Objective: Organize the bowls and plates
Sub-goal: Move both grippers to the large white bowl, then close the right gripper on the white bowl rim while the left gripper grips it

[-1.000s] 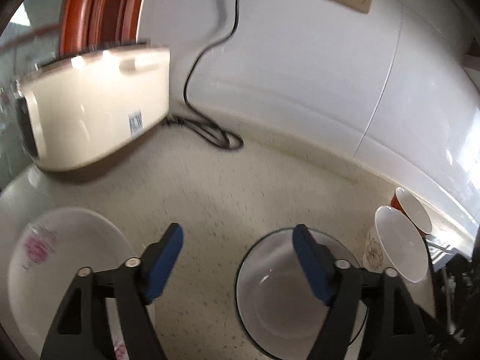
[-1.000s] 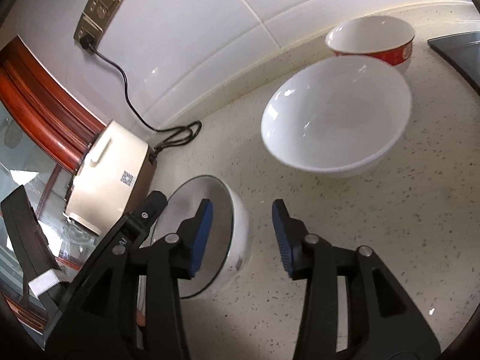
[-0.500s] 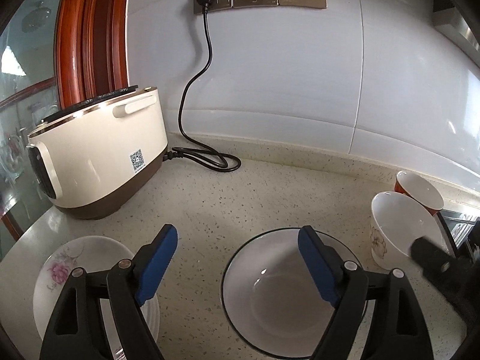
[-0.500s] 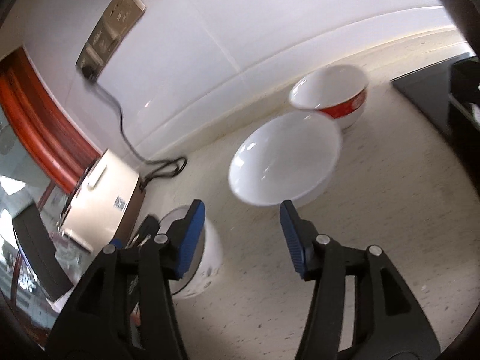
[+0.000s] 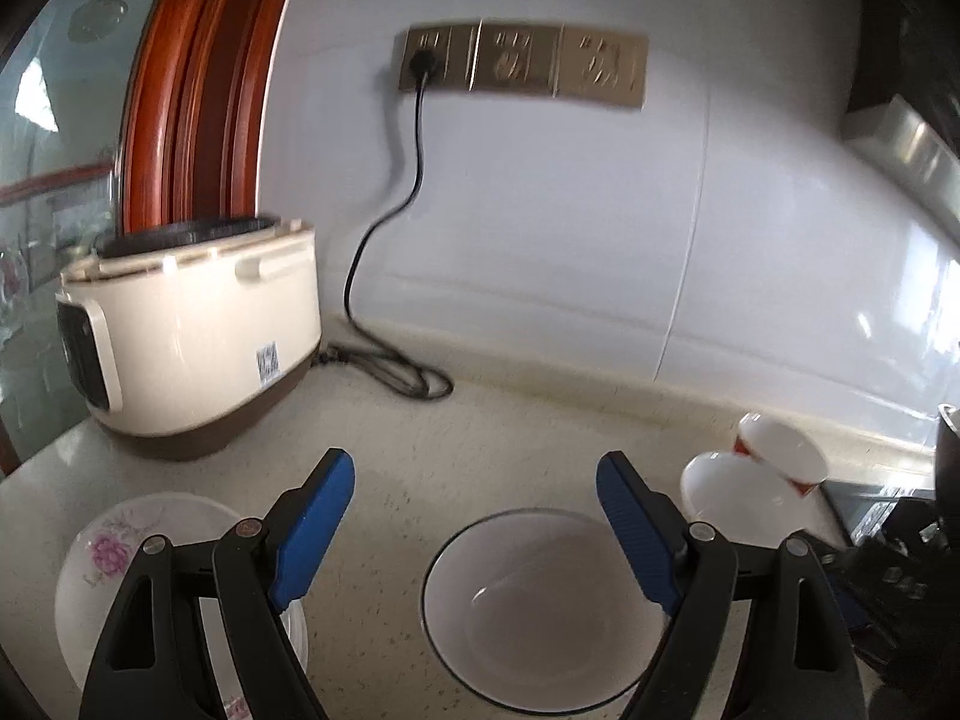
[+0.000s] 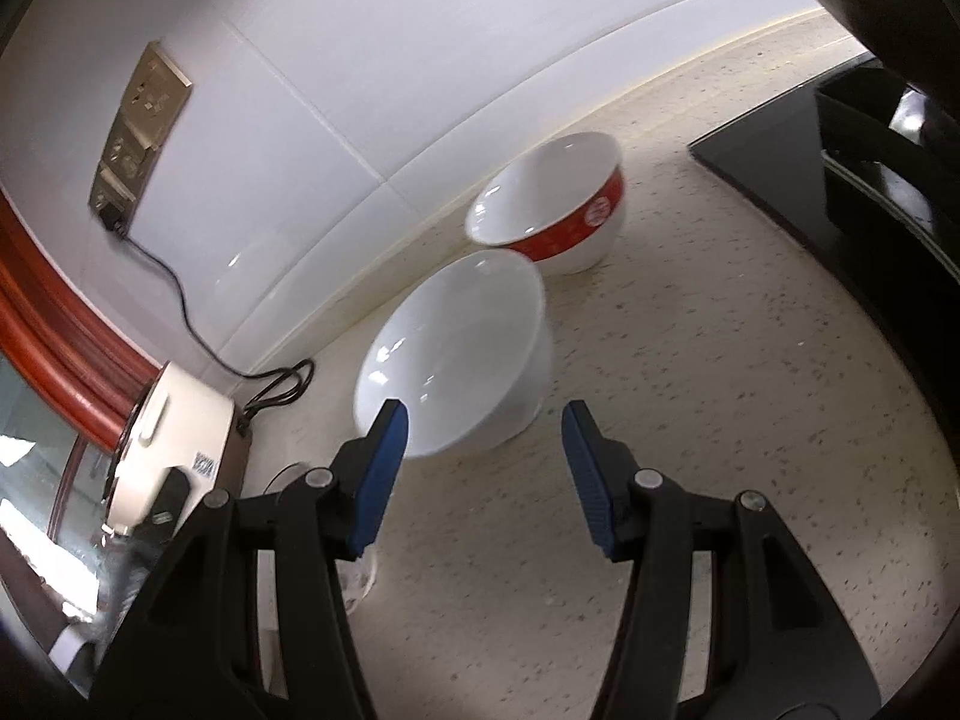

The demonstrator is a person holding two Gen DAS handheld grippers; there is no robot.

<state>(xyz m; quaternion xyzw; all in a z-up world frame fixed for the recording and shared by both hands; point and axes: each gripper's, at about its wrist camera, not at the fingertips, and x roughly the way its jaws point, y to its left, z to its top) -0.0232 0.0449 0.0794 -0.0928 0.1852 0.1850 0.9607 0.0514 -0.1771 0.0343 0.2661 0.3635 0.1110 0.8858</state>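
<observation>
The left gripper [image 5: 474, 516] hung above the counter [image 5: 384, 438] with its blue pads [image 5: 315, 516] spread wide, and it held nothing. Right under it sat a white bowl with a dark rim [image 5: 540, 606], near the front edge of the counter. A flower plate [image 5: 114, 564] lay at the front left, partly hidden behind the gripper's left finger. A cream rice cooker [image 5: 192, 348] stood at the left end, close to the back wall. Its black cord [image 5: 384, 300] ran up to a socket strip [image 5: 522, 63] on the wall.

The right gripper [image 6: 486, 468] was spread wide too, with nothing between its pads. Just past its tips sat a plain white bowl [image 6: 456, 354], toward the back of the counter. A bowl with a red band [image 6: 558, 216] sat right behind it, near the wall, and the two looked very close or touching. A black stove top [image 6: 798, 180] lay at the right end.
</observation>
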